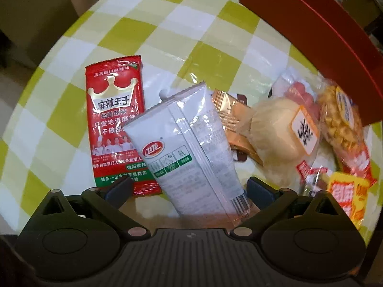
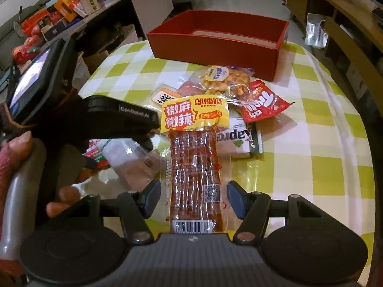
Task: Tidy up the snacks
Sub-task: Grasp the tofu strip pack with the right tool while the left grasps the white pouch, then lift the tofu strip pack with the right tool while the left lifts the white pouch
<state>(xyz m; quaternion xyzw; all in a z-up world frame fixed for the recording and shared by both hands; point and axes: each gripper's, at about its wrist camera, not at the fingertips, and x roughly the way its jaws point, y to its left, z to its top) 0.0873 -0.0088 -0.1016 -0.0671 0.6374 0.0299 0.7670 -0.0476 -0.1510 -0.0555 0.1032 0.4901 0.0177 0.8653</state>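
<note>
A white snack packet (image 1: 191, 143) lies tilted over the pile, between the spread jaws of my left gripper (image 1: 190, 187); the left pad stands apart from it. Beside it lie a red crown-printed packet (image 1: 115, 124), a gold packet (image 1: 234, 117), a wrapped bun (image 1: 275, 134) and a corn cracker packet (image 1: 340, 119). My right gripper (image 2: 194, 196) is shut on a spicy strip packet (image 2: 194, 162) with a yellow top, held above the pile. The red box (image 2: 210, 47) stands open behind the snacks and shows as the red box (image 1: 311, 24) at upper right.
The round table has a green-and-white checked cloth (image 2: 323, 143). A red packet (image 2: 261, 105) and a green-and-white bar (image 2: 241, 141) lie near the pile. A person's hand (image 2: 16, 157) holds the left gripper's handle. A cluttered side table (image 2: 59, 12) stands back left, wooden shelves (image 2: 347, 24) on the right.
</note>
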